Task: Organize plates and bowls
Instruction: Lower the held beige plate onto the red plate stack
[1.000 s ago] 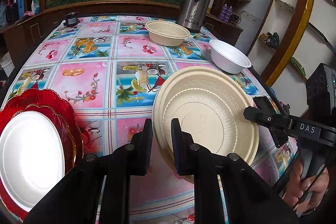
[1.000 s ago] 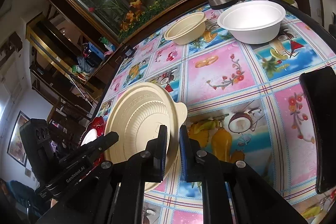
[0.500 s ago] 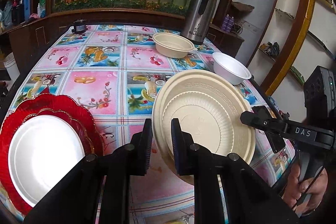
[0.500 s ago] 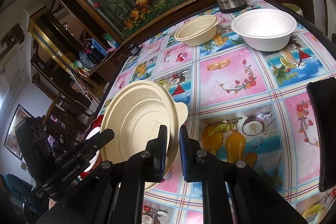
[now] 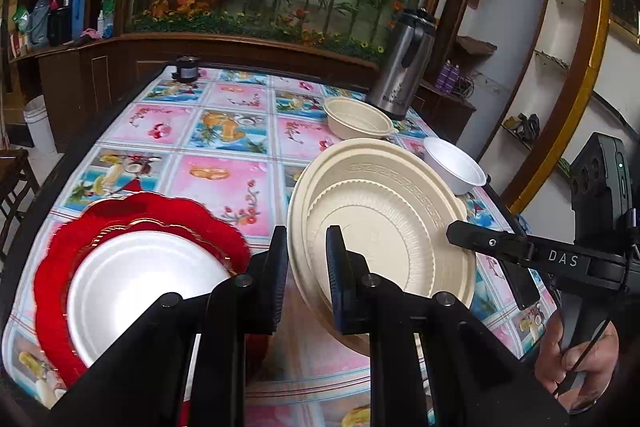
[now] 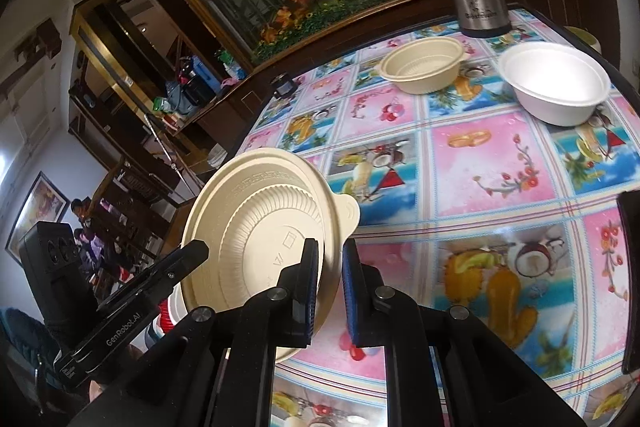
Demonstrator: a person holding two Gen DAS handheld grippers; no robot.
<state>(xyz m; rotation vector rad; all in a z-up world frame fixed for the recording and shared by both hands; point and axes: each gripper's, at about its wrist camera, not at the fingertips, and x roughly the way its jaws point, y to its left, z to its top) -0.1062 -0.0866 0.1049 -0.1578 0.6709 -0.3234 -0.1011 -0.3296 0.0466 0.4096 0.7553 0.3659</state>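
A cream plastic plate [image 5: 384, 227] is held up off the table, tilted on edge, by both grippers. My left gripper [image 5: 307, 259] is shut on its near left rim. My right gripper [image 6: 330, 267] is shut on the opposite rim of the plate [image 6: 264, 227]. A red scalloped plate [image 5: 160, 215] lies at the left with a white plate [image 5: 140, 283] on it. A cream bowl [image 5: 358, 117] and a white bowl [image 5: 454, 169] stand farther back; the right wrist view also shows the cream bowl [image 6: 420, 65] and the white bowl [image 6: 556, 83].
A steel thermos jug [image 5: 404, 67] stands at the table's far right corner. A small dark jar [image 5: 187, 67] sits at the far left edge. A black phone [image 6: 630, 267] lies by the right edge. The flowered tablecloth [image 5: 224, 147] covers the table.
Both grippers have lifted the cream plate higher and carried it left, toward the red plate stack. Both stay shut on it.
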